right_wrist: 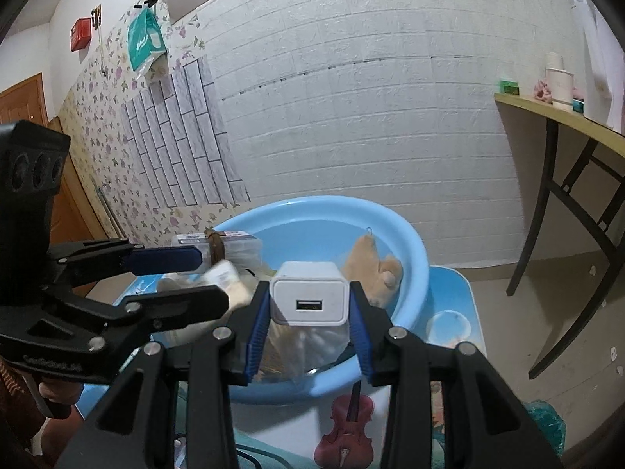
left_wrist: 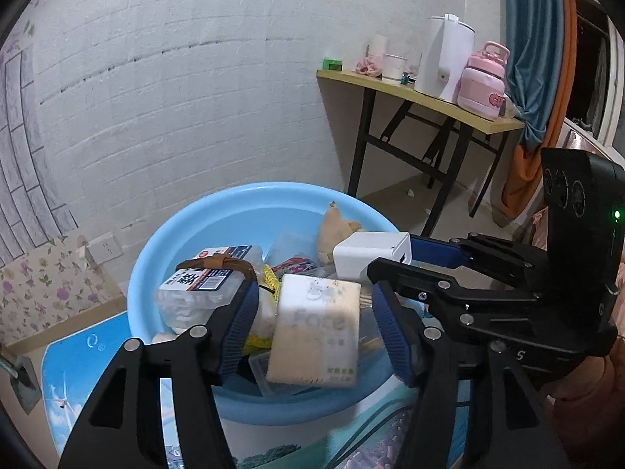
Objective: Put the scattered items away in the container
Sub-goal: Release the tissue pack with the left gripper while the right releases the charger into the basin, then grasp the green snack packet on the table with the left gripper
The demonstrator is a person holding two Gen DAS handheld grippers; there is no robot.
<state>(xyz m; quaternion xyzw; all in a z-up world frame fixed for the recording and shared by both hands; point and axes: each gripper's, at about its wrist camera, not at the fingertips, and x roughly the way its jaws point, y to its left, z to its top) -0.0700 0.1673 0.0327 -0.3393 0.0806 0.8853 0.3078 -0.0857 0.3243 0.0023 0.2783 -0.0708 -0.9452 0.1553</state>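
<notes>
- Blue basin sits on the printed surface, already loaded: tissue pack, clear box, plush toy.
- Right claw clamps the white charger above the basin.
- Left claw is released, its pads either side of the tissue pack, not touching it.

A white brick-patterned wall fills the background, with floral wallpaper to its left. A wooden side table on black folding legs stands by a blue curtain. On it sit a white kettle, a pink bottle, a white cup and a small green box. A red box and a green bag hang on the wall, near a brown door.
</notes>
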